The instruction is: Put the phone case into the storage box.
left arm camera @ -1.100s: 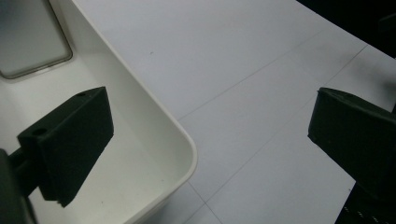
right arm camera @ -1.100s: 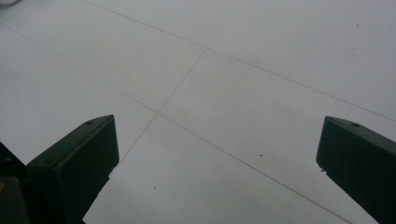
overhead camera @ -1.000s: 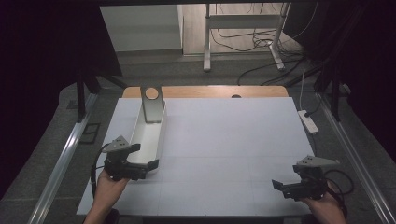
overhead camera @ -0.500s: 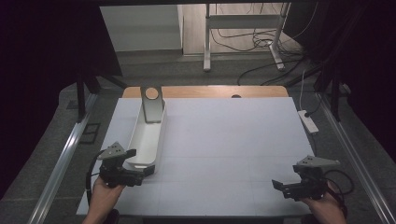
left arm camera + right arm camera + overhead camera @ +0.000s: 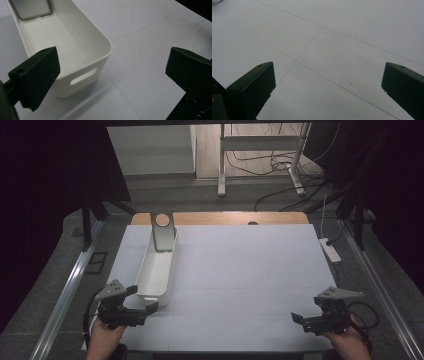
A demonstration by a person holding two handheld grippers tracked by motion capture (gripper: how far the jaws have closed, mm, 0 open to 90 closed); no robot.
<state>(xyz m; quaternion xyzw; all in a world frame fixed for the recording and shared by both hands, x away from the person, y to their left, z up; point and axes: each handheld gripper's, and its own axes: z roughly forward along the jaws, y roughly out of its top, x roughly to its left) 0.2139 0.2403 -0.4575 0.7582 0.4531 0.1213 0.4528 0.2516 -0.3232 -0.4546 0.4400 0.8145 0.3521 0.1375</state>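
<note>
Beyond frame top, tray's far end.

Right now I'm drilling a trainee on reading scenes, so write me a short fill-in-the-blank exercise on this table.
1. The long white bin lies nearest the ____ gripper.
2. Both grippers' jaws stand ____.
3. The grey stand sits at the bin's ____ end from the person.
4. The right gripper holds ____.

Missing words: left; open; far; nothing
</note>
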